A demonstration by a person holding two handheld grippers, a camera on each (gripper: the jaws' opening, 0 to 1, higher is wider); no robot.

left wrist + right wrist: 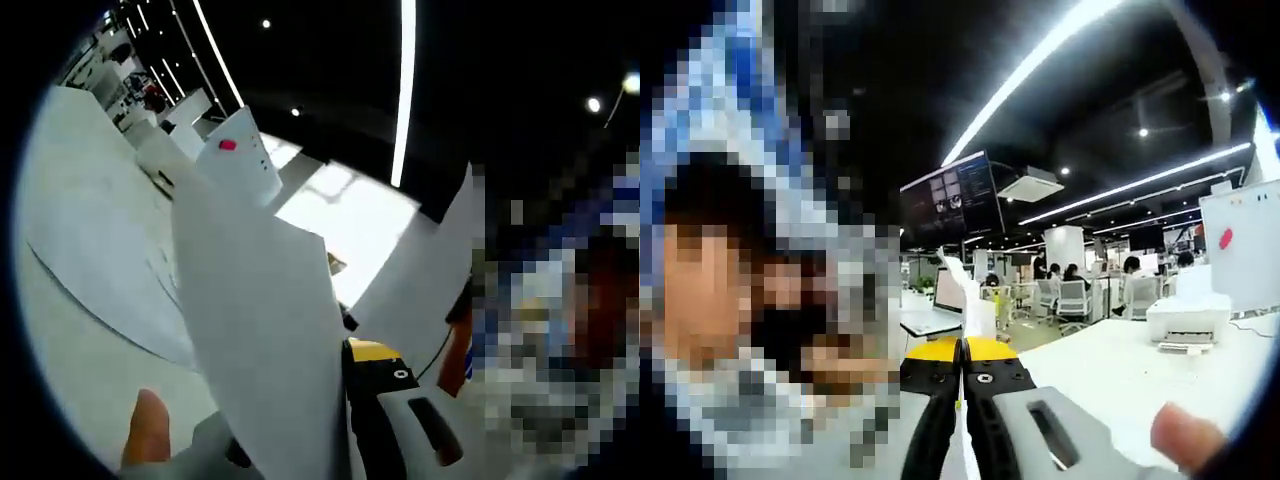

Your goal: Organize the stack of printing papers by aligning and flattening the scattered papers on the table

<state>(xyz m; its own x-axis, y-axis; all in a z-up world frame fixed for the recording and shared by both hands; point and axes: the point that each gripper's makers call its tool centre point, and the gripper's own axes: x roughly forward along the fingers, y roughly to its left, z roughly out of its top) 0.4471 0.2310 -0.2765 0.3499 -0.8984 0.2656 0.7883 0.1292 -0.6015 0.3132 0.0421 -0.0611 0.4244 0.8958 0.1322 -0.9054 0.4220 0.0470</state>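
papers (265, 330) lifted off table (90, 250), clamped edge-on by both grippers | left gripper (345, 400) at 6 o'clock; right gripper (962, 375) shut on sheet | alignment looked underway; flattening left

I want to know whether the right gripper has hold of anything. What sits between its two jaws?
In the right gripper view, the right gripper is shut on the thin edge of a white sheet of printing paper, which rises edge-on from between the yellow-tipped jaws.
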